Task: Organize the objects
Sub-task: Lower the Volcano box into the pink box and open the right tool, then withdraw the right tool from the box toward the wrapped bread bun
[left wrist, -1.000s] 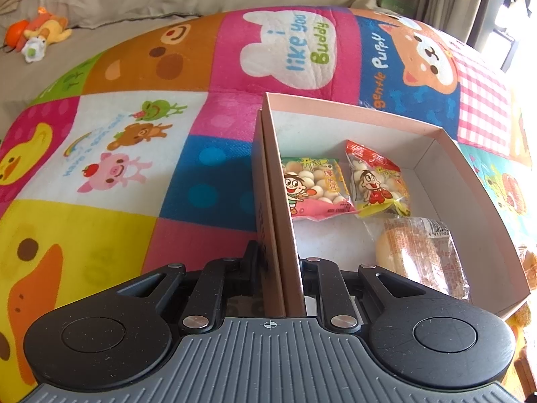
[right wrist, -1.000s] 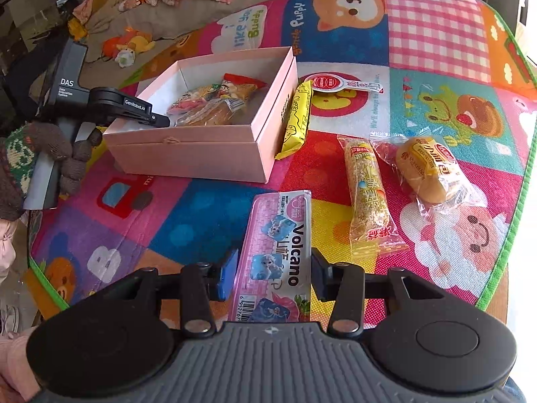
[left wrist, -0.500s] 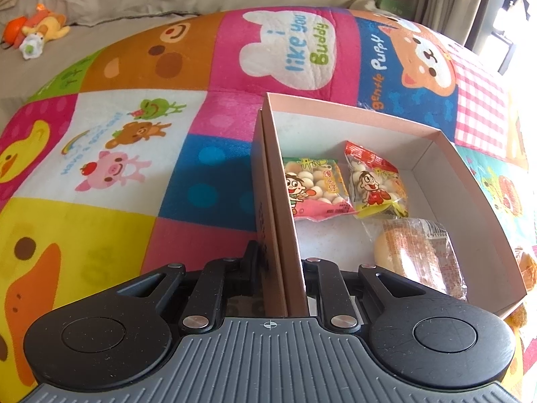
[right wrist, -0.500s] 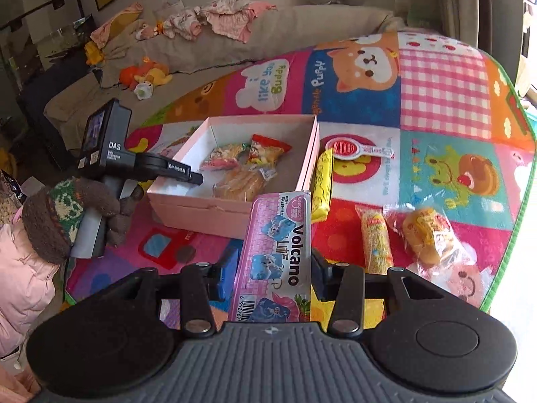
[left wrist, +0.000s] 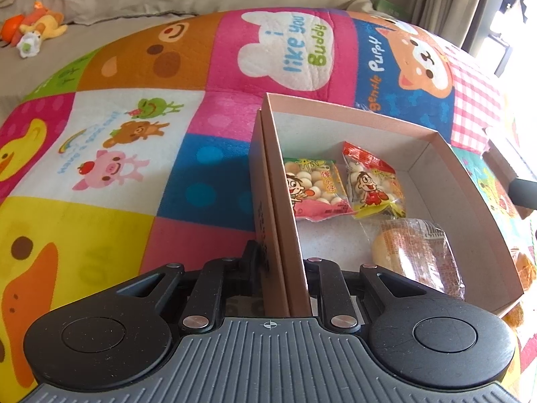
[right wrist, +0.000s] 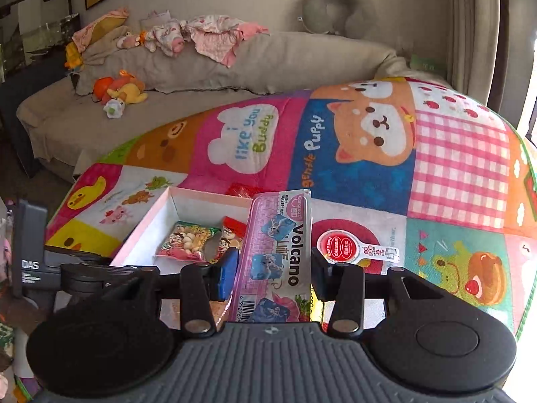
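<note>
A pink cardboard box [left wrist: 352, 110] stands open on the colourful play mat [left wrist: 134, 154]. Inside lie a green biscuit bag [left wrist: 312, 188], a red biscuit bag [left wrist: 372, 184] and a wrapped bun [left wrist: 416, 252]. My left gripper [left wrist: 281, 258] is shut on the box's left wall, one finger outside and one inside. In the right wrist view, my right gripper [right wrist: 273, 275] is shut on a pink Volcano packet [right wrist: 278, 235]. It holds the packet in the air over the near right part of the box [right wrist: 147, 231], and the packet hides that side.
A red-and-white round-headed packet [right wrist: 355, 250] lies on the mat right of the box. A beige sofa [right wrist: 201, 77] with plush toys [right wrist: 120, 92] and clothes runs along the back. The mat's green edge [right wrist: 527, 302] is at the right.
My right gripper has risen off the mat with the Volcano packet and moved towards the box, which now lies just below it. The left gripper and the box have not moved.
</note>
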{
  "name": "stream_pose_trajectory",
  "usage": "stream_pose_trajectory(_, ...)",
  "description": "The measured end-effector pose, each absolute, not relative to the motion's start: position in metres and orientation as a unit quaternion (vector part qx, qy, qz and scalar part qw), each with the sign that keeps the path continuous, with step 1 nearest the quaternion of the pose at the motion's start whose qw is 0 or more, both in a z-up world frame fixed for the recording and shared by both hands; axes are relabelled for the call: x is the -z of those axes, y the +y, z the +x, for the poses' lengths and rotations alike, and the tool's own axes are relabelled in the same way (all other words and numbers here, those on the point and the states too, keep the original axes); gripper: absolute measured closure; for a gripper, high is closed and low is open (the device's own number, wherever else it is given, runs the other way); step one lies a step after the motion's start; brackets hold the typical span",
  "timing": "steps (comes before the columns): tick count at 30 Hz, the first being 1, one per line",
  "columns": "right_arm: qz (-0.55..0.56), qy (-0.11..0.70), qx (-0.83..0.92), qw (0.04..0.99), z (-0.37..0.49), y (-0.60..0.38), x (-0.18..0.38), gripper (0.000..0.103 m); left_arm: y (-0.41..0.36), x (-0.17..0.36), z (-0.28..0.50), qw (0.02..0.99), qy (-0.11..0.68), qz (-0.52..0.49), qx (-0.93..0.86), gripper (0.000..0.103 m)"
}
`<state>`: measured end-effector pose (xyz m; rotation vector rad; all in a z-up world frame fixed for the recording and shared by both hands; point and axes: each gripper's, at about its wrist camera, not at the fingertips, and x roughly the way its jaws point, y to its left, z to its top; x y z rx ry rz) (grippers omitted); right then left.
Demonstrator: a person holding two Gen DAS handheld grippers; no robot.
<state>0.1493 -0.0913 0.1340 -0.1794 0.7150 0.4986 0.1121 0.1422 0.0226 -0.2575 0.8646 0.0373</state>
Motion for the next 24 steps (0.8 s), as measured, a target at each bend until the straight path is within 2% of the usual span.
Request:
stream_pose_trajectory(5,-0.088,0.359,-0.225,0.901,0.157,-0.097,-0.112,0.057,0.142,-0.023,0.111,0.900,0.417,-0.123,-0.019,0.083)
stream_pose_trajectory(10,-0.099,0.351,-0.209,0.907,0.146,-0.117,-0.109,0.050,0.141,-0.023,0.111,0.901,0.417,-0.123,-0.020,0.084)
stream_pose_trajectory(14,-0.116,0.342,-0.173,0.916,0.137,-0.147,-0.103,0.036,0.141,-0.024,0.111,0.900,0.418,-0.123,-0.020,0.084)
stream_pose_trajectory(18,-0.112,0.353,-0.126,0.920,0.136,-0.186,-0.091,0.029,0.142,-0.024,0.111,0.900,0.418,-0.123,-0.021,0.084)
stream_pose_trajectory(24,-0.050,0.368,-0.037,0.928,0.151,-0.252,-0.070,0.029,0.141,-0.024,0.112,0.899,0.420,-0.120,-0.025,0.084)
